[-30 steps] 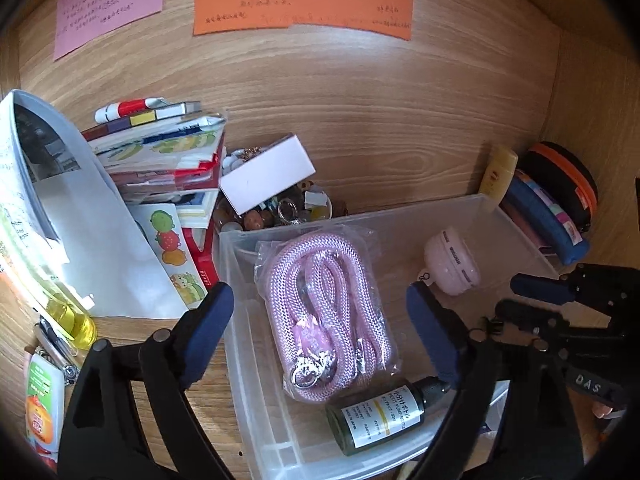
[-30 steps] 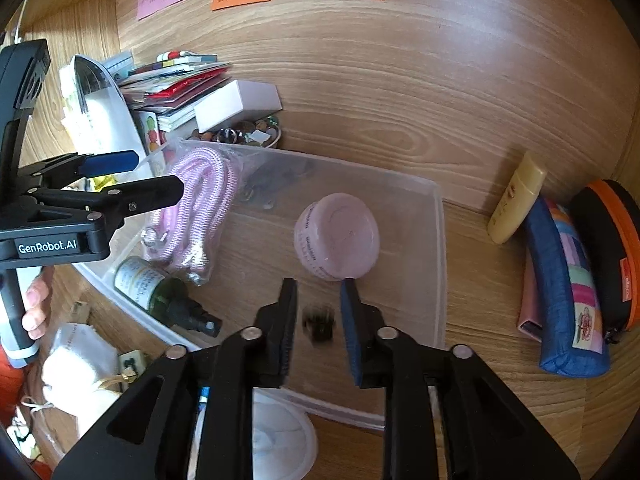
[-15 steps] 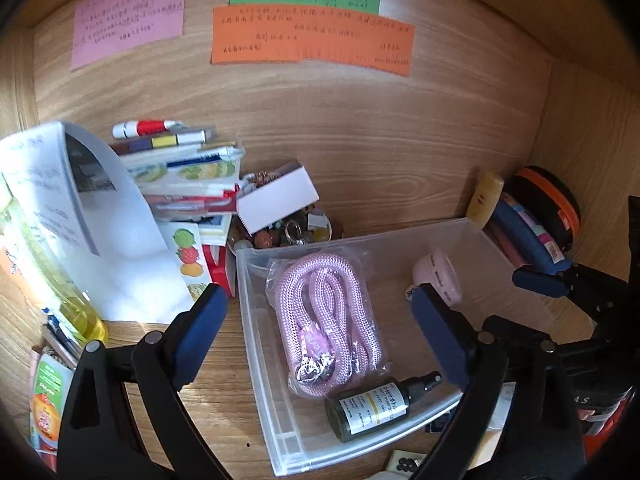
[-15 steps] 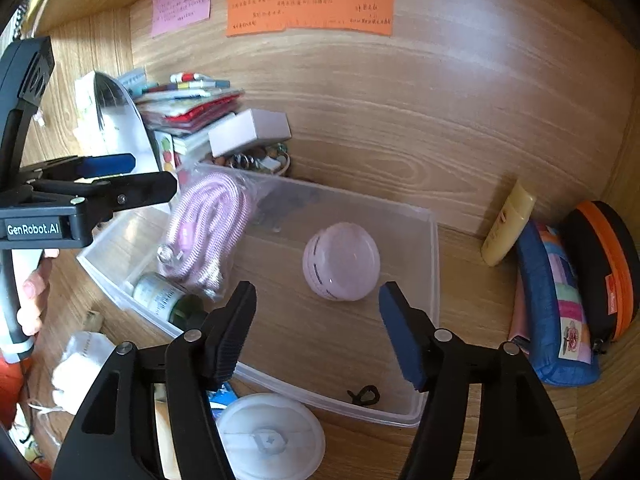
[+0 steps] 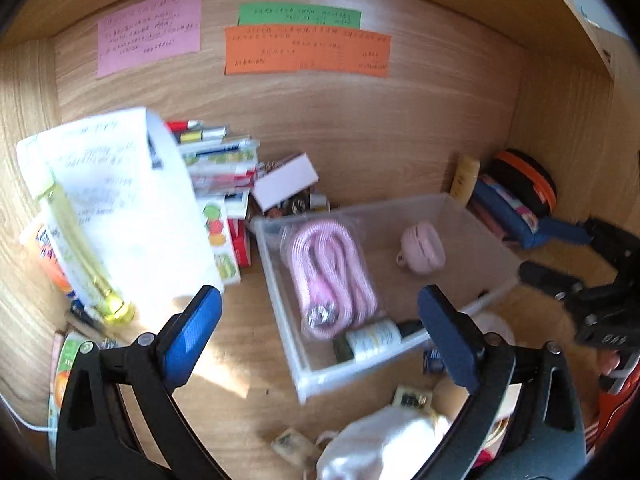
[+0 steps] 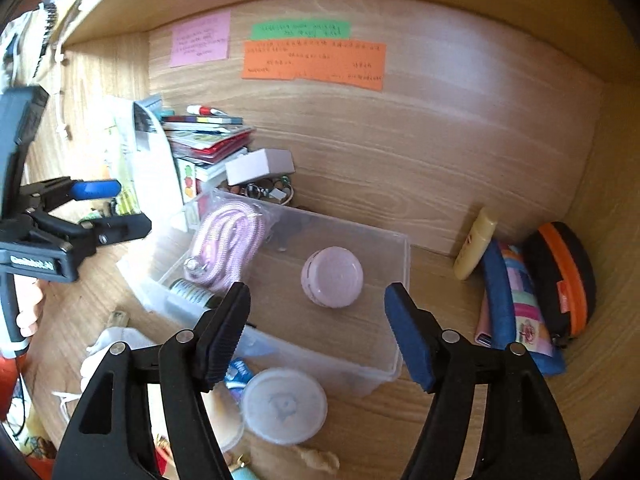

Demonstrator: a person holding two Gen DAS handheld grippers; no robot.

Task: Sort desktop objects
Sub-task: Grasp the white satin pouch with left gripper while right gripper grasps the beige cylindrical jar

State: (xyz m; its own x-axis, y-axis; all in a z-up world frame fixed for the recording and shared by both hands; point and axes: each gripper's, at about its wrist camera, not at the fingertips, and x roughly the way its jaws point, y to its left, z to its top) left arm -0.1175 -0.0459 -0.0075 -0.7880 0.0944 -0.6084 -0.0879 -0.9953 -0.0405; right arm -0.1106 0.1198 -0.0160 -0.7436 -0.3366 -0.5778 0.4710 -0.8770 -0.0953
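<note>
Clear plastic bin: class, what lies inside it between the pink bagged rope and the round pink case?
Only bare bin floor separates the rope from the case, seen best in the right wrist view.

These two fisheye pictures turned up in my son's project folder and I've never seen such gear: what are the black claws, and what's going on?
The claws are hand-held two-finger grippers, one per hand; each carries a camera looking along its fingers. One picture is from the left gripper, the other from the right gripper. Both are open and hold nothing; their jaws have just been opening. On the wooden desk stands a clear plastic bin holding a bagged pink rope, a round pink case and a dark spray bottle. A round white lid lies outside it.
</note>
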